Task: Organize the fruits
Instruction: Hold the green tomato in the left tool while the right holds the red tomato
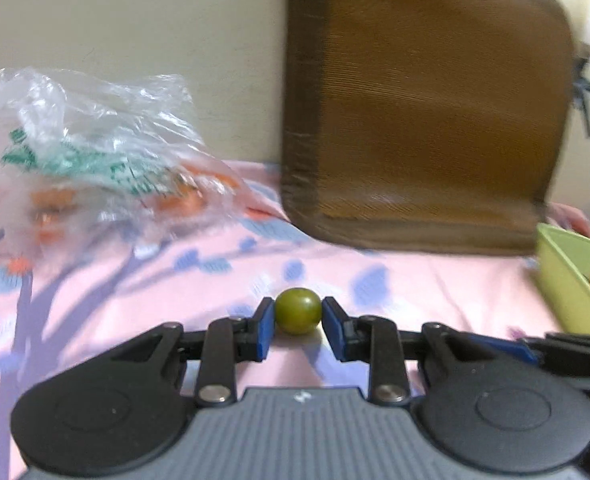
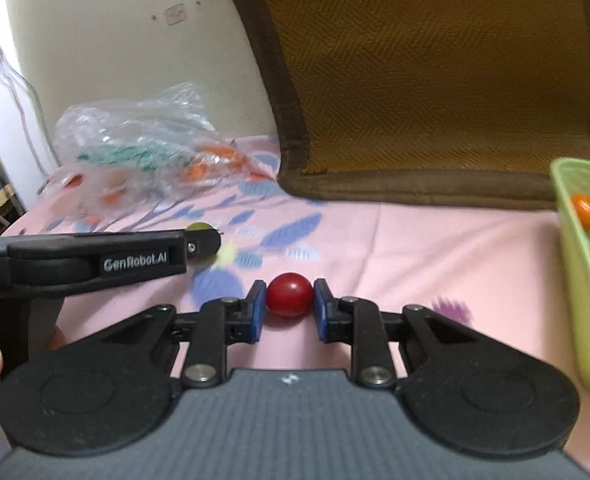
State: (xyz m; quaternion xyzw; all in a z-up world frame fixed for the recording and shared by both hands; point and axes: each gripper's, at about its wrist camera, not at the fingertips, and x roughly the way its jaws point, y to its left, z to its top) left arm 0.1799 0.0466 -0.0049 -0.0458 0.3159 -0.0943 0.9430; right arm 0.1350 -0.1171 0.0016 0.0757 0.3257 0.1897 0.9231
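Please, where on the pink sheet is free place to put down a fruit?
Bare pink sheet lies between the brown mat and the green basket, right of the red tomato. The far left is crowded by the plastic bag of fruits.

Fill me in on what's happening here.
A person is sorting small fruits with two hand-held grippers. The left gripper pinches a green fruit, the right gripper a red fruit. A green basket to the right already holds several; a plastic bag with more lies on the pink cloth.
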